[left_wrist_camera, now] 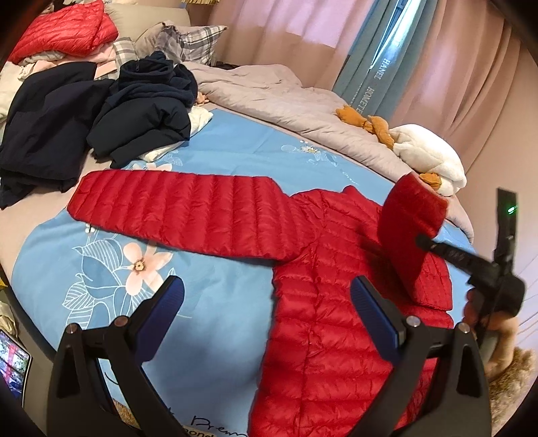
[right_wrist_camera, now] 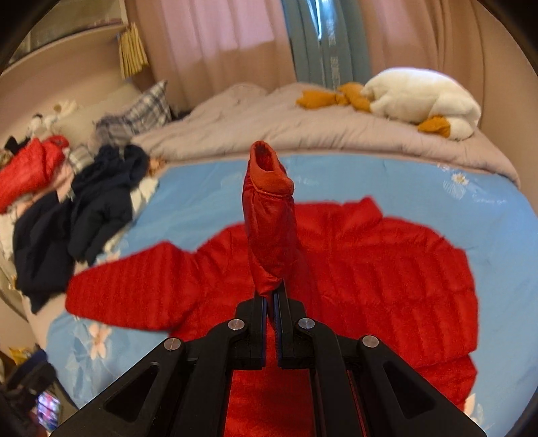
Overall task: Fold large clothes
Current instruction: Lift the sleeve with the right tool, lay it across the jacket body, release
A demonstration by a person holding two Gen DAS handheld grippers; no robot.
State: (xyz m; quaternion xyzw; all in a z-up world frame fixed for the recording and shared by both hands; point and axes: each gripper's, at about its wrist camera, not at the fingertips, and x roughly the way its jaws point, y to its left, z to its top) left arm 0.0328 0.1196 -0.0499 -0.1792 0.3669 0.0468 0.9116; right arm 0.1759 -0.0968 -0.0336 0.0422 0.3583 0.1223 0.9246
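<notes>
Two grippers in my views. My right gripper (right_wrist_camera: 271, 295) is clamped tight on one sleeve (right_wrist_camera: 270, 218) of the red puffer jacket (right_wrist_camera: 370, 255), pinching it a bit below the cuff; the sleeve stands up from the jaws w/ the cuff opening facing up and away from me. In the left wrist view that same sleeve (left_wrist_camera: 408, 232) hangs lifted above the jacket's (left_wrist_camera: 322, 319) body, w/ the right gripper (left_wrist_camera: 427, 242) coming in from the right side and a hand (left_wrist_camera: 487, 319) on its handle.

My left gripper (left_wrist_camera: 267, 309) hovers over the near edge of the bed, jaws wide, nothing between them; one finger sits over the blue floral sheet (left_wrist_camera: 208, 161), the other over the jacket's body.

Jacket lies spread flat in the mid of the sheet, hem toward the near edge, collar toward the far side. Its other sleeve (left_wrist_camera: 178, 210) stretches straight out toward the bed's left edge.

Dark navy clothes (left_wrist_camera: 101, 117) are piled at the far left corner, w/ another red jacket (left_wrist_camera: 64, 30) behind them. Grey duvet (left_wrist_camera: 279, 97) is bunched along the far edge, a white plush toy (left_wrist_camera: 430, 158) on top at the far right.
</notes>
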